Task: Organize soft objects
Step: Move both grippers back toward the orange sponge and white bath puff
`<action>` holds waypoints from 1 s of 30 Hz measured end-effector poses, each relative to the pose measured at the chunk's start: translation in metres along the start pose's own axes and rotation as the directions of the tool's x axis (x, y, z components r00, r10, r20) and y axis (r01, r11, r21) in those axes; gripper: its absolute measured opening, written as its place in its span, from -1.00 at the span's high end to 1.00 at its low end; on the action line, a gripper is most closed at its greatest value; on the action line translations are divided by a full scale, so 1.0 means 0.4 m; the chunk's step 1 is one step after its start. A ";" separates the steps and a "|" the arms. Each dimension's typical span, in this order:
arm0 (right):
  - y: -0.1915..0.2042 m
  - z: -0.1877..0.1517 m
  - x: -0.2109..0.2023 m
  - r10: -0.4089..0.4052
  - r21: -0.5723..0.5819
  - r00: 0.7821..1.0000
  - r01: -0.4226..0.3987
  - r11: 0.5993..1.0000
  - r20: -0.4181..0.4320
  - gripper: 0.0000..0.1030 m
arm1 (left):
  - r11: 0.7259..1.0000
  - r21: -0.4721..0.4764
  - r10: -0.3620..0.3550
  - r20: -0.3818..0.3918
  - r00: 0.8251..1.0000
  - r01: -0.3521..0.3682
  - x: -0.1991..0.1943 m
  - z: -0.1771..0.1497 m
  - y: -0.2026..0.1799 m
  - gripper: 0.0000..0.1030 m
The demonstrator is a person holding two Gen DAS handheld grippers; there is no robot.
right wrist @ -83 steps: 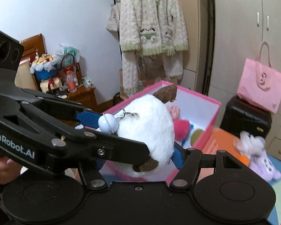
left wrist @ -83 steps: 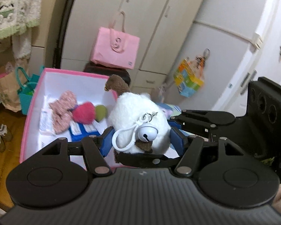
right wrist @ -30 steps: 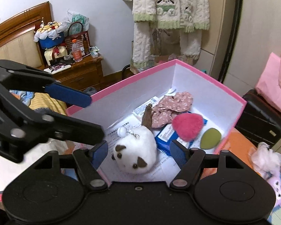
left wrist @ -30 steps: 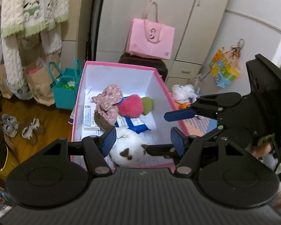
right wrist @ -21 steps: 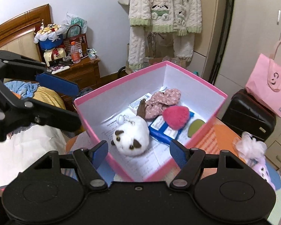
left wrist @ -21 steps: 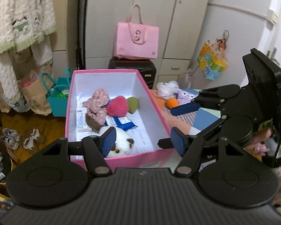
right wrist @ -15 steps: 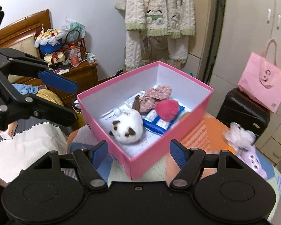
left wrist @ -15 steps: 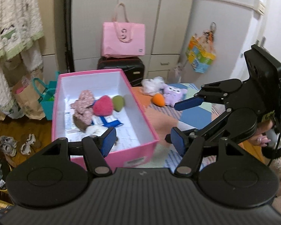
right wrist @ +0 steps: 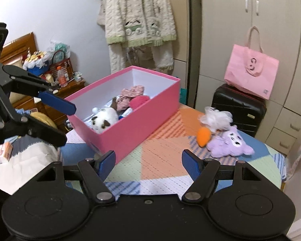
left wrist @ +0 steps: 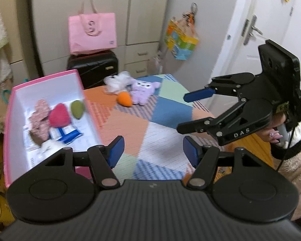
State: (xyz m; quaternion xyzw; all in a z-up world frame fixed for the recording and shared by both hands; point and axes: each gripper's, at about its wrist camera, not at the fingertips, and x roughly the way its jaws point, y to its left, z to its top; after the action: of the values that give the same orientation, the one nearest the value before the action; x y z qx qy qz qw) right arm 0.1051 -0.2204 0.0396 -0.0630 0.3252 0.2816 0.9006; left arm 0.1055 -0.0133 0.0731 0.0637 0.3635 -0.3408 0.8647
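A pink box [left wrist: 44, 76] stands at the left of the patchwork table [left wrist: 130, 124]. In it lie a white plush with brown patches [right wrist: 104, 119], a floral cloth [left wrist: 40, 110], a pink pom [left wrist: 59, 116] and a green egg-shaped pad [left wrist: 77, 109]. At the table's far edge lie an orange soft toy [right wrist: 203, 136], a purple plush [right wrist: 230, 144] and a white fluffy ball [right wrist: 216, 118]. My left gripper [left wrist: 153, 152] is open and empty over the table, right of the box. My right gripper [right wrist: 148, 162] is also open and empty, beside the box's near corner.
A pink tote bag [left wrist: 92, 32] sits on a black suitcase [left wrist: 93, 68] behind the table, in front of cupboards. A knitted cardigan [right wrist: 140, 14] hangs left of them. A cluttered wooden bedside cabinet [right wrist: 50, 76] stands beyond the box. A person's hand [left wrist: 275, 134] holds the right gripper.
Both grippers earlier held the white plush over the box. It now lies in the box, and both grippers have drawn back and swung right over the table, open and empty.
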 end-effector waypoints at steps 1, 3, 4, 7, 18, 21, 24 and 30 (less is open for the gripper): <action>-0.015 -0.008 -0.004 0.001 0.010 1.000 -0.001 1.000 0.006 -0.50 | 1.000 0.007 -0.005 -0.006 1.000 0.005 0.011 0.006 -0.010 -0.24; -0.041 -0.020 -0.010 -0.002 0.019 1.000 0.002 1.000 0.017 -0.50 | 1.000 0.022 -0.021 -0.019 1.000 0.021 0.038 0.022 -0.030 -0.23; -0.055 -0.027 -0.012 -0.008 0.021 1.000 0.007 1.000 0.025 -0.50 | 0.999 0.025 -0.027 -0.024 0.999 0.028 0.053 0.030 -0.039 -0.23; -0.093 -0.043 -0.012 -0.017 0.024 0.999 0.016 1.000 0.044 -0.50 | 0.998 0.029 -0.048 -0.031 0.998 0.049 0.101 0.051 -0.057 -0.23; -0.232 -0.077 0.027 -0.099 0.041 0.991 0.096 0.995 0.090 -0.50 | 0.998 -0.029 -0.051 0.004 0.999 0.051 0.261 0.115 -0.075 -0.23; -0.279 -0.077 0.043 -0.085 0.081 0.992 0.077 0.994 0.096 -0.50 | 0.999 -0.053 -0.010 0.024 1.000 0.011 0.303 0.124 -0.064 -0.22; -0.326 -0.071 0.064 -0.073 0.121 0.992 0.060 0.991 0.103 -0.50 | 0.995 -0.086 0.043 0.043 0.998 -0.040 0.345 0.133 -0.048 -0.20; -0.415 -0.039 0.119 -0.030 0.203 0.989 -0.001 0.979 0.148 -0.50 | 0.971 -0.131 0.212 0.081 0.974 -0.200 0.424 0.139 -0.019 -0.20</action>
State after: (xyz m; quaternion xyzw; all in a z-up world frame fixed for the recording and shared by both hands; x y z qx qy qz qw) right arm 0.2174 -0.3412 -0.0138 0.0482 0.2830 0.2442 0.9262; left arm 0.2185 -0.1310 0.0007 0.0318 0.3336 -0.2290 0.9139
